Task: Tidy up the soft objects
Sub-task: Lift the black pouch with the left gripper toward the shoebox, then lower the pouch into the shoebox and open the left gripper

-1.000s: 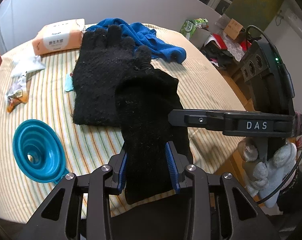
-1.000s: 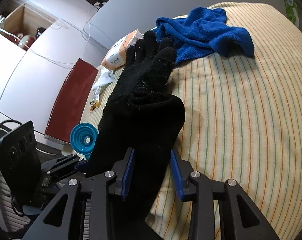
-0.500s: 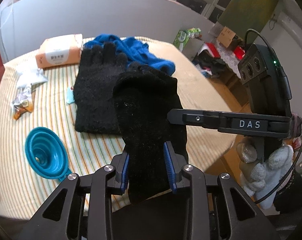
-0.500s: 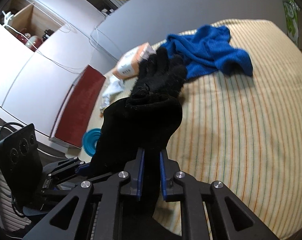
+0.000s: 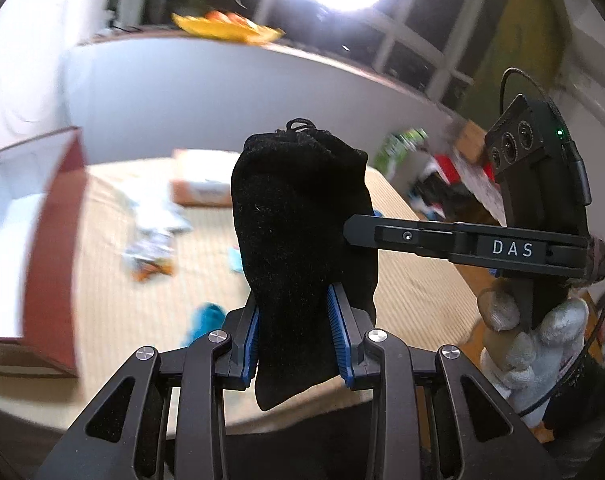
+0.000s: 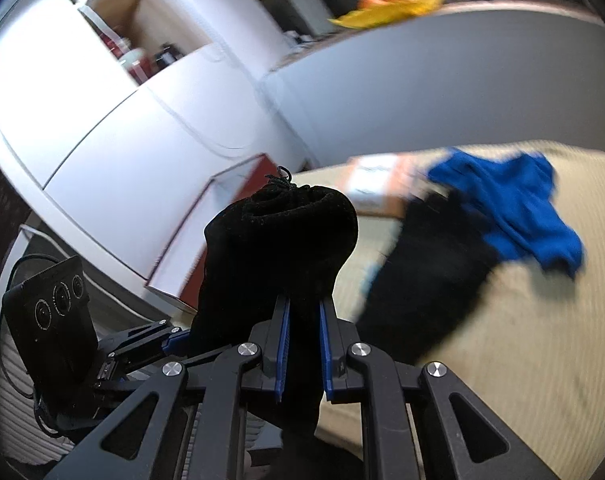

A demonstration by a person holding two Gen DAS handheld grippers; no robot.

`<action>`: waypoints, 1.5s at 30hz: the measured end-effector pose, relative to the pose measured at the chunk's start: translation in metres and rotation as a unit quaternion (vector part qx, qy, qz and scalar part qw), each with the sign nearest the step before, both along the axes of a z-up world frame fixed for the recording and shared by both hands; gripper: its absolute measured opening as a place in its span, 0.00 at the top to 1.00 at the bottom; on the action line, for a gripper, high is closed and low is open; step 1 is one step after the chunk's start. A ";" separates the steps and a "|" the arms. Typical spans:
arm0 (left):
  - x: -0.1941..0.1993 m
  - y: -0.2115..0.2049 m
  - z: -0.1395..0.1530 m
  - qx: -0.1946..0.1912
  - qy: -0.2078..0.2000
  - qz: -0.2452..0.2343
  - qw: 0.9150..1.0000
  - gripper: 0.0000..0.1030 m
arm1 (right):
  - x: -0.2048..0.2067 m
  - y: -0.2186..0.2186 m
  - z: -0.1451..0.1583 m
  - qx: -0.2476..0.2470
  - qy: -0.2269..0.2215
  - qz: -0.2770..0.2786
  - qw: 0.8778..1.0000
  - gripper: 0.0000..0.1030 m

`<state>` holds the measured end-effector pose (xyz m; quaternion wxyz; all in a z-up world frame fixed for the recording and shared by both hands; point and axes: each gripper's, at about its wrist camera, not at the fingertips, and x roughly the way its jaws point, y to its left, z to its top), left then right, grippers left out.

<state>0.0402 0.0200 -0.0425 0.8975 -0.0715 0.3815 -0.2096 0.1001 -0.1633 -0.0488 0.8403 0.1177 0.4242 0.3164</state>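
1. The white capital letters "DAS" are printed on a small label on the black arm of the right tongs, seen from the left wrist camera at about three o'clock.
2. An orange and white packet lies on the bench at about ten o'clock from centre; its print is too blurred to read.
3. No other writing is legible in either view.

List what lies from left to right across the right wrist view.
Left tool → held black glove → orange pack → blue towel.
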 end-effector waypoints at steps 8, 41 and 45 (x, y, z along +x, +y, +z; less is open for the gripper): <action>-0.003 0.092 0.022 0.005 -0.035 0.093 0.995 0.72 | 0.032 0.110 0.026 -0.001 -0.025 0.077 0.997 0.88; 0.004 0.220 -0.005 0.029 -0.008 0.270 0.962 0.33 | 0.068 0.269 0.002 -0.063 -0.049 0.140 0.987 0.32; 0.002 0.218 -0.004 0.024 -0.007 0.273 0.962 0.33 | 0.069 0.255 0.009 -0.067 -0.057 0.133 0.987 0.32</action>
